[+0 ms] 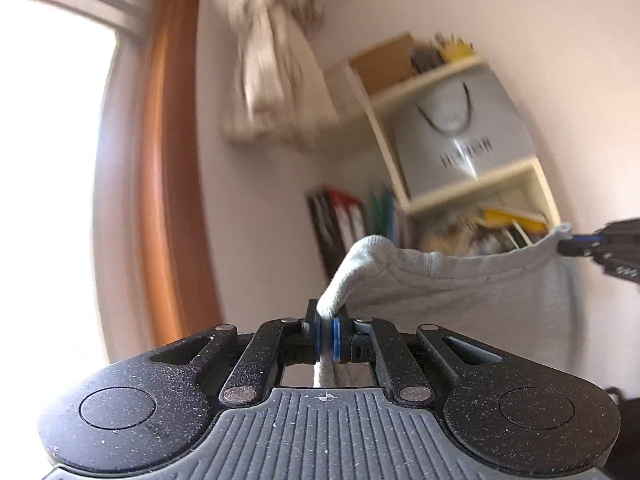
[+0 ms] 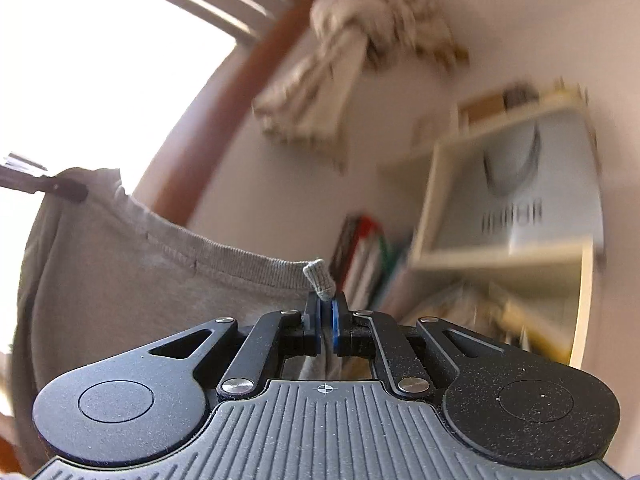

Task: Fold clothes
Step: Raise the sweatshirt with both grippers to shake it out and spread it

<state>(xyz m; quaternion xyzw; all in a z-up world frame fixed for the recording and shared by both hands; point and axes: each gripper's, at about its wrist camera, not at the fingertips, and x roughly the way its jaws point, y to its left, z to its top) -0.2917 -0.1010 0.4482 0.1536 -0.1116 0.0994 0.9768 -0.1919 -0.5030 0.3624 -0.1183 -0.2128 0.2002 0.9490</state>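
A grey knit garment (image 1: pixel 460 292) hangs in the air, stretched between both grippers by its ribbed edge. My left gripper (image 1: pixel 327 330) is shut on one corner of that edge. My right gripper (image 2: pixel 326 320) is shut on the other corner, with a small tuft sticking up above the pads. The garment (image 2: pixel 140 280) sags below the ribbed edge in the right wrist view. The right gripper shows at the right of the left wrist view (image 1: pixel 576 246), and the left gripper at the left of the right wrist view (image 2: pixel 64 190). Both views are blurred.
A white shelf unit (image 1: pixel 460 128) with a grey bag, boxes and books stands against the wall ahead. Binders (image 1: pixel 340 224) stand beside it. A knotted pale curtain (image 1: pixel 276 60) hangs high beside a wooden window frame (image 1: pixel 168 160). The bright window is on the left.
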